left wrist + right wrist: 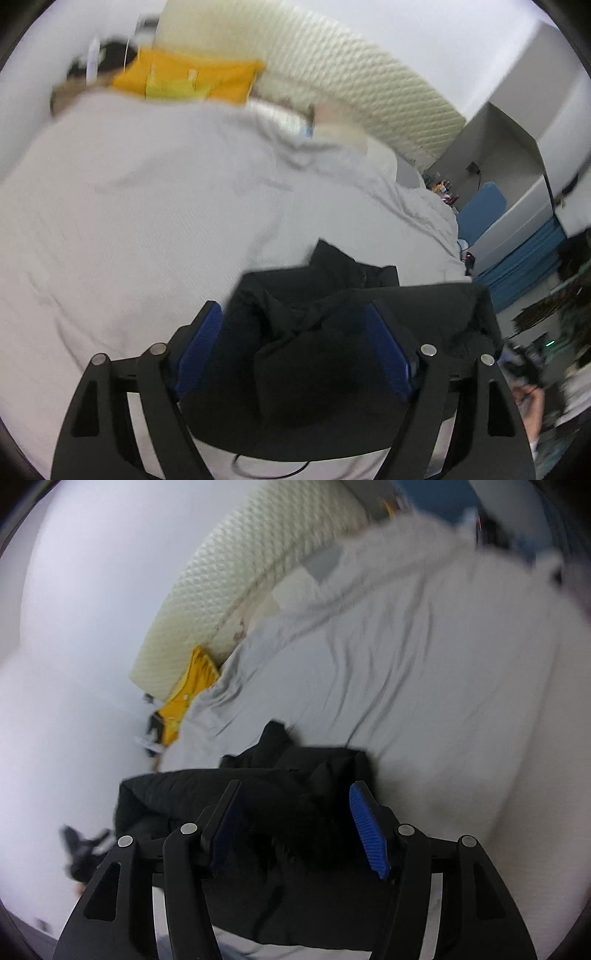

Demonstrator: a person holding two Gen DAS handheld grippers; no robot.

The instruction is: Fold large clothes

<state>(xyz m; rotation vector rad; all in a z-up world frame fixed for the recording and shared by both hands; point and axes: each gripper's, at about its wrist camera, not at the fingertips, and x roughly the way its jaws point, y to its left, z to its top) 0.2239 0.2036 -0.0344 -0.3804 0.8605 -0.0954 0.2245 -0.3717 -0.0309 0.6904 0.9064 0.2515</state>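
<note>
1. While both views are smeared with motion blur, the left gripper (pixel 295 343) shows its blue pads (pixel 201 350) set wide, with a thick bunch of the black jacket (pixel 332 332) filling the gap; whether the pads actually bite on the cloth I cannot tell.
2. The jacket is bunched at the near edge of the bed, on the grey-white sheet (pixel 129 203); it looks padded and bulky, not yet flat.
3. Right gripper (pixel 295 823): jaws also spread, black jacket (pixel 258 805) heaped between the fingers and the blue pad (pixel 369 834) bare on its inner face, so probably no firm pinch; cannot say for sure.
4. Background only: yellow cloth (pixel 184 77) near the cream quilted headboard (pixel 332 74), well apart from the jacket.
5. Step, as I judge it: early, gathering or lifting the garment to spread it out.
6. Next move calls for a sure hold on two separate edges, then pulling them apart so the jacket lies flat on the sheet before any fold.
</note>
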